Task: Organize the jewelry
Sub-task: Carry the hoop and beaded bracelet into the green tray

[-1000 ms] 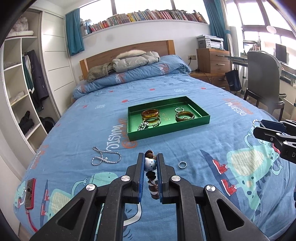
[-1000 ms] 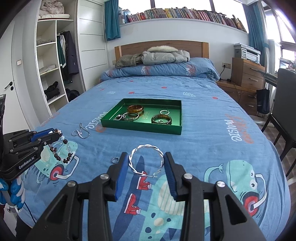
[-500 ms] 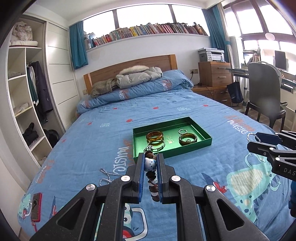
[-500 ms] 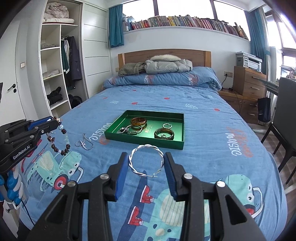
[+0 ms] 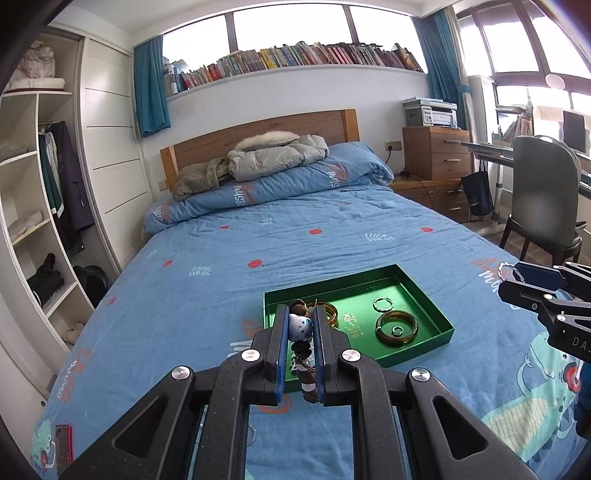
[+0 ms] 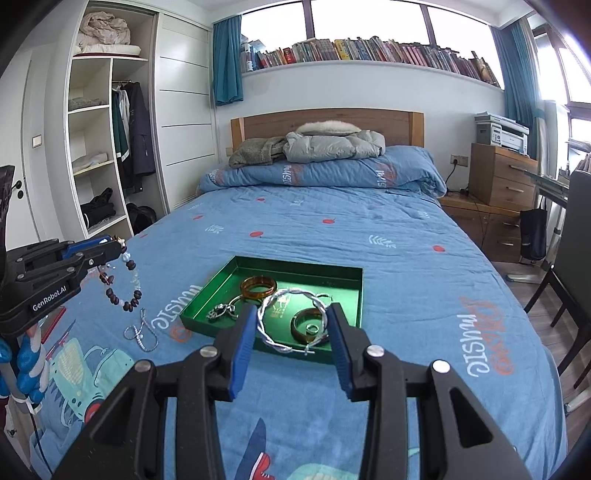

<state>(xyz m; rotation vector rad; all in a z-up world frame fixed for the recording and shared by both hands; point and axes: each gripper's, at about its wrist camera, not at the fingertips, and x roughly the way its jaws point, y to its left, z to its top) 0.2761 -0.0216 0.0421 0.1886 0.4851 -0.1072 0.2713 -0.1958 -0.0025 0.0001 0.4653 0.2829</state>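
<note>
You get bright daylight from the windows [image 5: 291,26] (blown out white); edges bow and darken, but focus stays sharp.

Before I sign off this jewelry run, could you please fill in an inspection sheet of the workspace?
Surface: blue printed bedspread.
Job's things: green tray holds two amber bangles, rings and a silver piece; silver chain lies on the bedspread.
Clutter: red phone near the bed's edge.
Grippers: left hand-held gripper shut on bead bracelet; right hand-held gripper shut on twisted silver bangle.
Cables: plug lead at the wall socket.
Surroundings: wardrobe shelves, bookshelf, printer on drawers, chair.
</note>
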